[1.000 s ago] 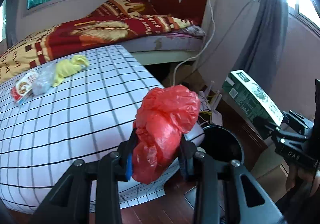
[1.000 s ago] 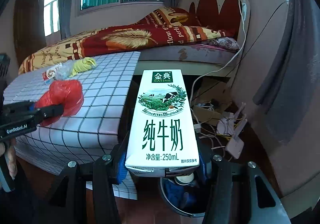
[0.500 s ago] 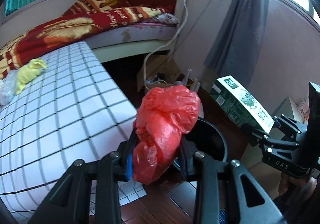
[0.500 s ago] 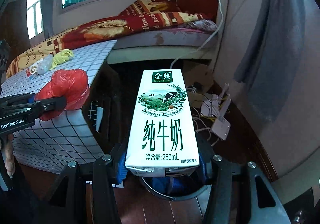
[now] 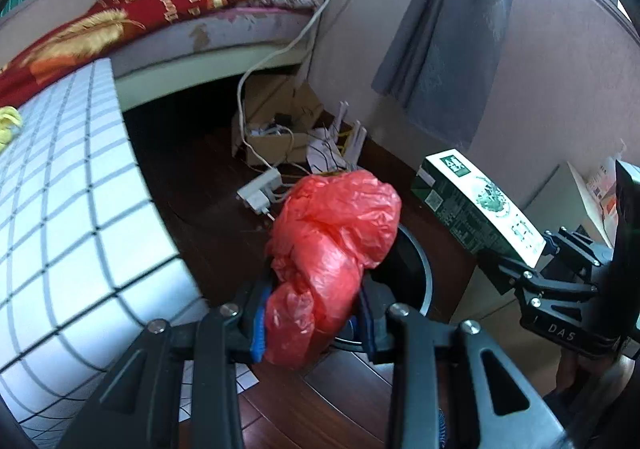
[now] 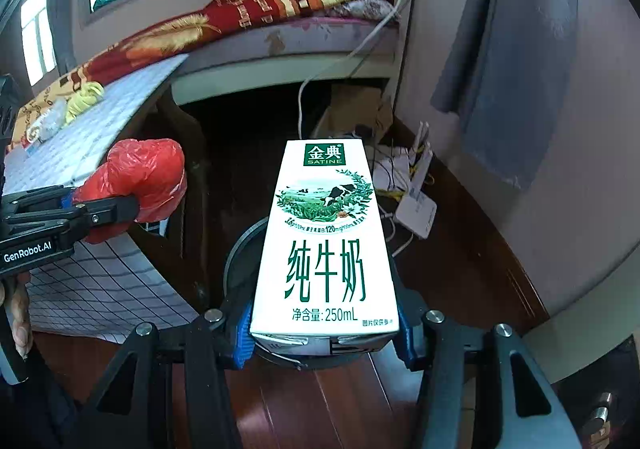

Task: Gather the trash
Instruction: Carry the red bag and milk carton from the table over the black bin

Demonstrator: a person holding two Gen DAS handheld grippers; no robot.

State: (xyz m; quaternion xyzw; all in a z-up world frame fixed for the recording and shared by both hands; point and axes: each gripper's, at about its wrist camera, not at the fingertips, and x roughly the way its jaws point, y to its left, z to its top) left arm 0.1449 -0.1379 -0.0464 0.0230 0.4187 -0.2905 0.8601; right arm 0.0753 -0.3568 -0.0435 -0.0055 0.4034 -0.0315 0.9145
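The left gripper [image 5: 312, 323] clenches a red plastic bag [image 5: 334, 249], soft, light and crushable, gripped at its lower bunch; the right gripper [image 6: 322, 333] grasps a milk carton [image 6: 326, 245] by its base, stiff but probably light. Both hang near the dark bin [image 5: 416, 269] on the floor, right of the worktop [image 5: 72, 217].

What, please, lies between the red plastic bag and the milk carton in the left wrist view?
Only the black bin's open mouth shows between the red plastic bag and milk carton there.

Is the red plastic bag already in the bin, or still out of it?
Out. The red plastic bag is crumpled and clamped in the left gripper, held above the dark round bin on the floor.
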